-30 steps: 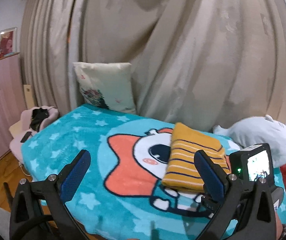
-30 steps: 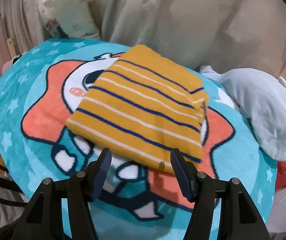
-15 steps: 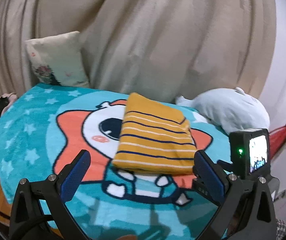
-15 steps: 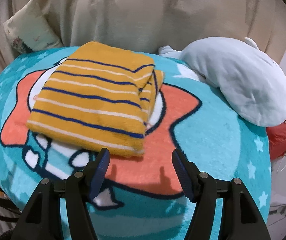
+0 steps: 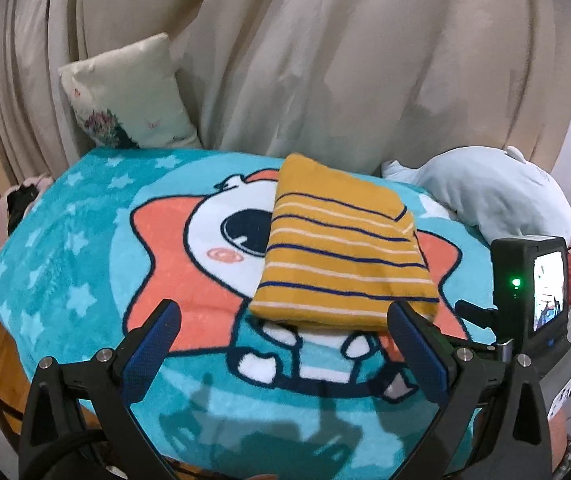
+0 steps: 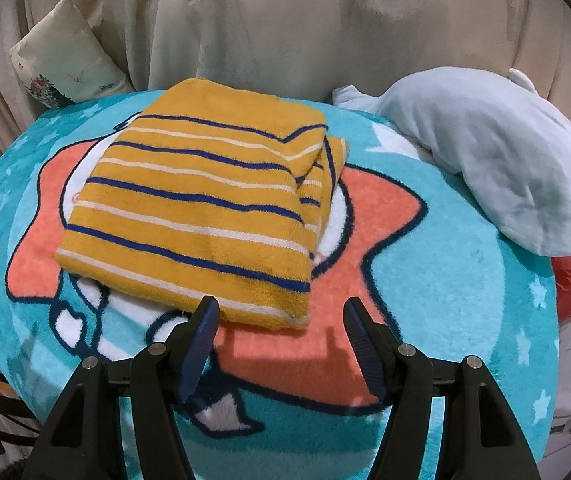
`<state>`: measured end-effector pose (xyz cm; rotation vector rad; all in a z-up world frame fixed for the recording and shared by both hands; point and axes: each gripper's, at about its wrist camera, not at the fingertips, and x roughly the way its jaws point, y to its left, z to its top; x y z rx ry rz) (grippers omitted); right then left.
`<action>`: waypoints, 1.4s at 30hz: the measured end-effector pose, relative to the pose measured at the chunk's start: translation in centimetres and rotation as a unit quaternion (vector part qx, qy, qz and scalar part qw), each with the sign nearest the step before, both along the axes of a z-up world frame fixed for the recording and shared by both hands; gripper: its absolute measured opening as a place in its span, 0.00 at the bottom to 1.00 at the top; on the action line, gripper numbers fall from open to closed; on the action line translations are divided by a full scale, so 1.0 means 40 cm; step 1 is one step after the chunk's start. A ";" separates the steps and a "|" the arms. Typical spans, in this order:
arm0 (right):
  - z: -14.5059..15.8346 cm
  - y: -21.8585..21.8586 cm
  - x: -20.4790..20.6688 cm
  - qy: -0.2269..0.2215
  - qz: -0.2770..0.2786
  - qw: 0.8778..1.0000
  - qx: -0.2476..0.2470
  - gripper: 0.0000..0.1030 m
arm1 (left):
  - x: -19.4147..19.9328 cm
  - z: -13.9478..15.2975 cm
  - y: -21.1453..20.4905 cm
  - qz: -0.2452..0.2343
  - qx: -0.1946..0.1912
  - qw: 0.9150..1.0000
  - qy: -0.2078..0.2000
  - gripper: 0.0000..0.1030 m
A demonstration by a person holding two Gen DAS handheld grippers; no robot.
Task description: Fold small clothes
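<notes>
Mustard striped garment (image 6: 201, 208), folded, long axis running away from both tools (image 5: 281, 344) (image 6: 281, 336); each spread wide, empty.

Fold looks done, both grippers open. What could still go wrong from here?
1. The right gripper, jaws open, sits right at the near edge of the folded mustard-yellow garment with navy and white stripes; a forward nudge could snag it and undo the fold.
2. Loose layers show at the garment's right side; they may slip apart.
3. The fuzzy teal cartoon blanket is soft and may bunch if jaws drag.
</notes>
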<state>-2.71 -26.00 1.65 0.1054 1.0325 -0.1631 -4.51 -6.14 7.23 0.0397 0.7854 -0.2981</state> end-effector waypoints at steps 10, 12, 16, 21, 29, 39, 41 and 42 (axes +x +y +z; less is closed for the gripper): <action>-0.013 -0.018 -0.011 0.002 -0.005 1.000 0.005 0.67 | 0.015 -0.033 -0.026 -0.005 0.017 0.999 0.030 1.00; -0.011 -0.024 -0.016 0.000 -0.010 1.000 0.006 0.67 | 0.017 -0.039 -0.033 -0.005 0.024 0.999 0.035 1.00; -0.009 -0.029 -0.021 -0.004 -0.014 1.000 0.007 0.67 | 0.021 -0.048 -0.038 -0.005 0.029 0.999 0.043 1.00; 0.005 -0.033 -0.024 -0.019 -0.017 1.000 0.008 0.67 | 0.025 -0.051 -0.035 -0.001 0.032 0.998 0.046 1.00; 0.012 -0.031 -0.019 -0.026 -0.017 0.999 0.010 0.67 | 0.031 -0.052 -0.023 0.007 0.032 0.998 0.047 1.00; 0.005 -0.019 -0.010 -0.021 -0.017 1.000 0.010 0.67 | 0.045 -0.057 -0.007 0.014 0.029 0.998 0.054 1.00; 0.003 -0.019 -0.007 -0.020 -0.016 1.000 0.011 0.67 | 0.046 -0.058 -0.006 0.015 0.028 0.998 0.059 1.00; 0.004 -0.020 -0.006 -0.020 -0.017 1.000 0.011 0.67 | 0.046 -0.059 -0.006 0.015 0.028 0.998 0.060 1.00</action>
